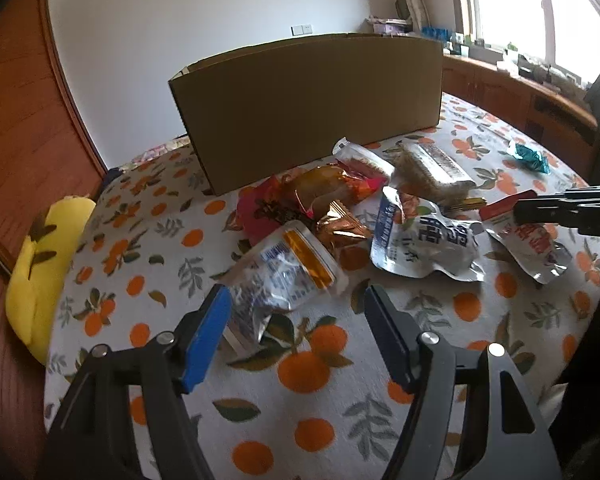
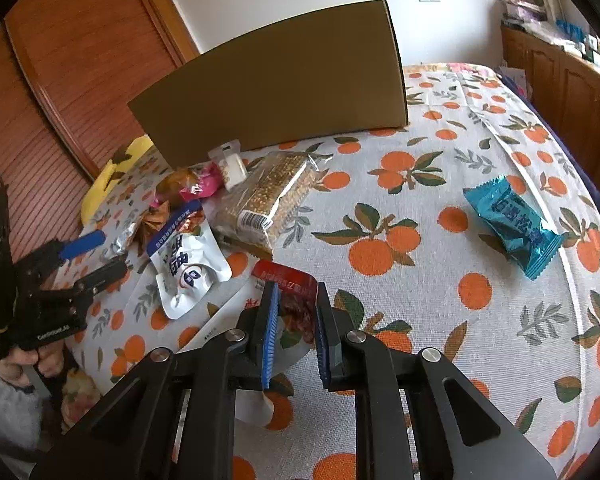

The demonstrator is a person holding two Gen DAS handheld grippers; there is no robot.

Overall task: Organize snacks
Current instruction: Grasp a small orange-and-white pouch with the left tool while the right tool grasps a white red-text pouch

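Snack packets lie in a heap on the orange-print cloth (image 1: 308, 360) in front of a cardboard box (image 1: 308, 108) (image 2: 276, 84). My left gripper (image 1: 296, 296) (image 2: 112, 250) is open, and the near end of a clear packet with a gold band (image 1: 288, 268) lies between its blue pads. My right gripper (image 2: 296, 288) (image 1: 518, 210) is shut on the top of a red-topped pouch (image 2: 288, 276) (image 1: 532, 244). A white and blue pouch (image 1: 424, 244) (image 2: 188, 264) rests between the two grippers.
A clear pack of crackers (image 2: 268, 196) and red and gold wrapped snacks (image 1: 328, 188) lie near the box. A teal packet (image 2: 512, 224) sits alone at the right. A yellow cushion (image 1: 44, 264) hangs at the cloth's left edge. Wooden panelling stands behind.
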